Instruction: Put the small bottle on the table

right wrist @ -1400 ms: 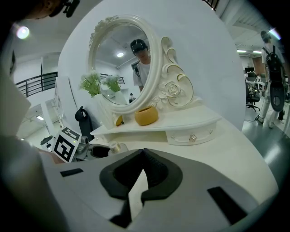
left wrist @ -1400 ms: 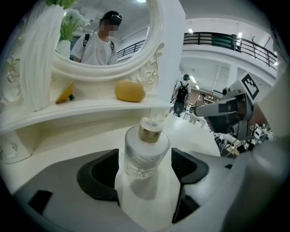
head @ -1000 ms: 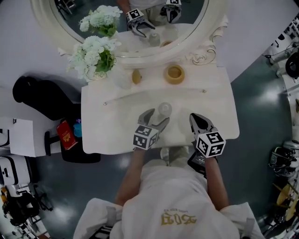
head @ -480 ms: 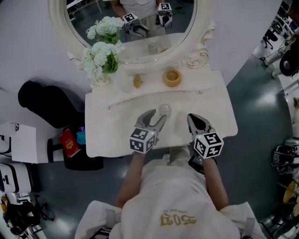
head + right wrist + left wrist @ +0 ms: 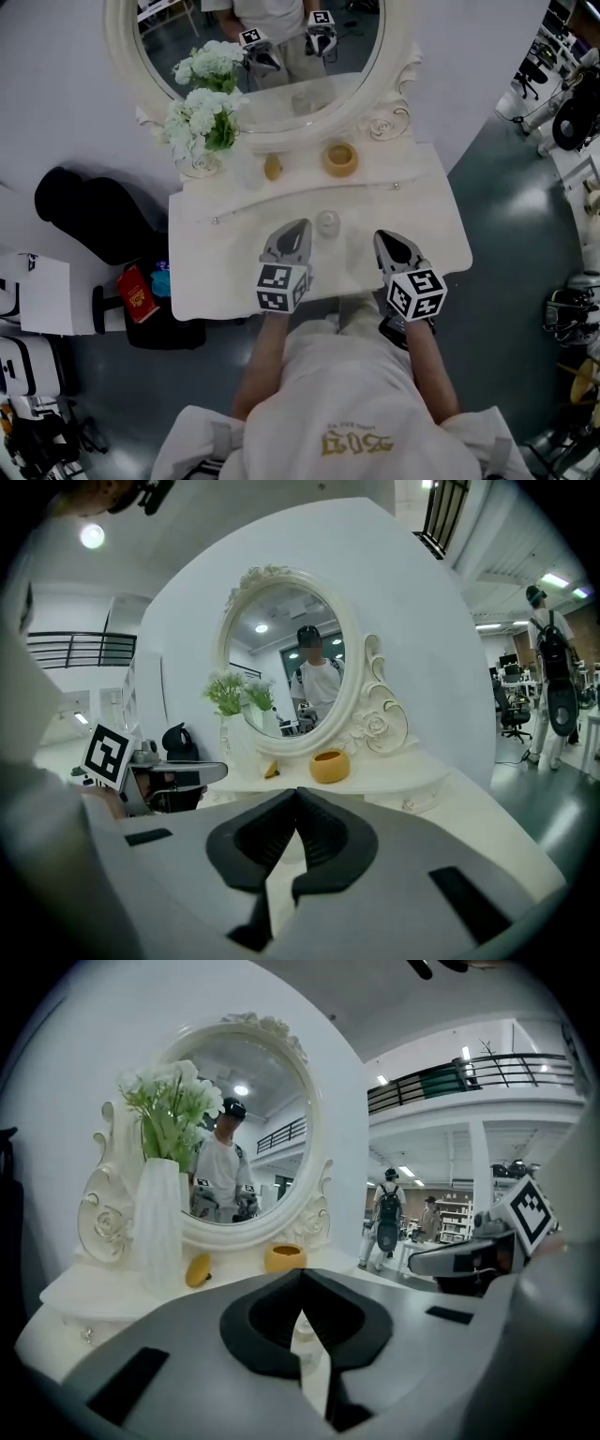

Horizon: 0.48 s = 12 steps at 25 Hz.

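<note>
The small clear bottle (image 5: 327,223) stands upright on the white dressing table (image 5: 216,267), free of both grippers. My left gripper (image 5: 291,232) is shut with nothing in it, its tip just left of and nearer than the bottle. In the left gripper view the jaws (image 5: 302,1275) meet at the tips, and the bottle (image 5: 302,1332) shows faintly through the gap behind them. My right gripper (image 5: 387,241) is shut and empty, to the right of the bottle near the table's front edge; in its own view the gripper (image 5: 298,793) has its pads together.
A yellow bowl (image 5: 340,157), a small yellow object (image 5: 272,167) and a white vase of flowers (image 5: 202,122) stand at the back under the oval mirror (image 5: 272,56). On the floor to the left are a black bag (image 5: 89,202) and a red item (image 5: 135,287).
The left jaws, open around the bottle a second ago, have drawn back a little and shut. The bottle stays standing on the table. The right gripper has hardly moved.
</note>
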Available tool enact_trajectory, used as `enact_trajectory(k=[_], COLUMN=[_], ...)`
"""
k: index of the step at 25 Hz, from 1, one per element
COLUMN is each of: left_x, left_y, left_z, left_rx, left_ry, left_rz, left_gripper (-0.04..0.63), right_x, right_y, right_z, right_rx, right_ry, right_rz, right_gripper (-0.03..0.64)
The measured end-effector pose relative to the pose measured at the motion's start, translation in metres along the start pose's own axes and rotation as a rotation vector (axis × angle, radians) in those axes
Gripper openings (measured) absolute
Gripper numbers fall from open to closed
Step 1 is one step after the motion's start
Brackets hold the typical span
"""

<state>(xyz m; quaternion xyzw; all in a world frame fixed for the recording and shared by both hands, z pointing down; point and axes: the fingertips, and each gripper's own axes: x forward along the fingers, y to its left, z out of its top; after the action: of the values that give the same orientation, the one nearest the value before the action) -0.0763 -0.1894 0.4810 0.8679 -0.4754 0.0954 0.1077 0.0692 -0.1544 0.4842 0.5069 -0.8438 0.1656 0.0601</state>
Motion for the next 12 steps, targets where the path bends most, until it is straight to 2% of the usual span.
enact_trajectory(k=[12], left_x=[-0.0012], left_y=[-0.0076], left_z=[-0.0060], left_rx=[0.006], left_ry=[0.022], left_rz=[-0.038], left_gripper=[0.014], right_x=[-0.0047], right_y=[0.0074], right_z=[0.0021], right_rx=[-0.021], right_ry=[-0.001], right_rz=[-0.002], right_gripper=[0.012])
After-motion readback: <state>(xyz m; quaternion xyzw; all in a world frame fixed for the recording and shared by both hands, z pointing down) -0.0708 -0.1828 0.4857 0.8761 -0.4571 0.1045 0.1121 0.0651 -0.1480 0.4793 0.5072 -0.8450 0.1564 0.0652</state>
